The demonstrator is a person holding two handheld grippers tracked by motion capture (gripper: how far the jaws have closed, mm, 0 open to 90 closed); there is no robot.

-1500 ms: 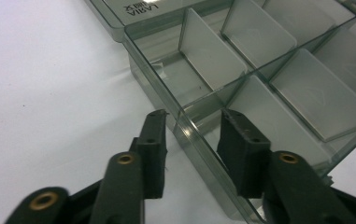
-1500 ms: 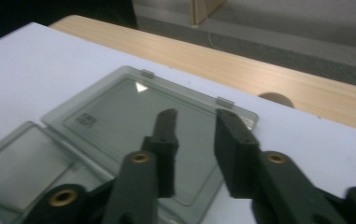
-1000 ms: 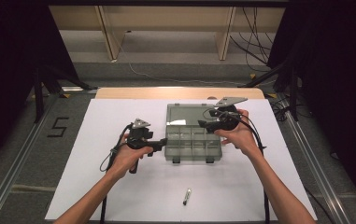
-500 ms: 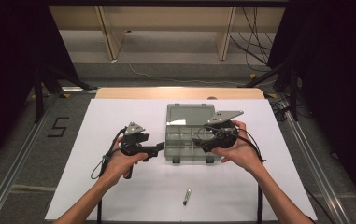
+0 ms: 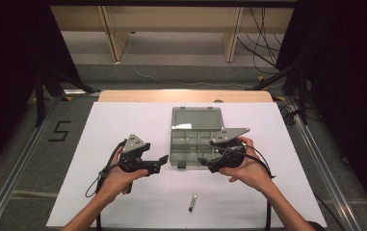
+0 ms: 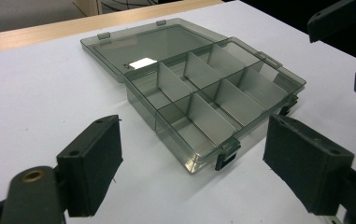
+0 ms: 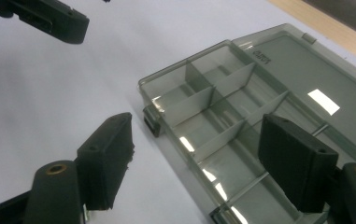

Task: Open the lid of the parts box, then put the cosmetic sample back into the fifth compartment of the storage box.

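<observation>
A clear grey compartment box (image 5: 194,139) lies open on the white table sheet (image 5: 123,125), its lid flat behind it. Its divided compartments (image 6: 213,93) look empty. My left gripper (image 5: 160,163) hovers just left of the box's front edge, open, nothing between its jaws, pointing at the box's front corner (image 6: 203,172). My right gripper (image 5: 206,163) is held over the box's front right part, also open and empty, with the box (image 7: 241,107) under and between its jaws (image 7: 199,163).
A small grey pen-like object (image 5: 192,202) lies on the sheet near the front edge, between the forearms. A wooden strip (image 5: 186,95) borders the table's far edge. Metal rails (image 5: 325,173) run along both sides. The opposite gripper (image 7: 49,18) shows at the top left.
Both grippers have drawn back toward the person. The right one came off the box's far part to its front; the left one dropped slightly lower and away from the box.
</observation>
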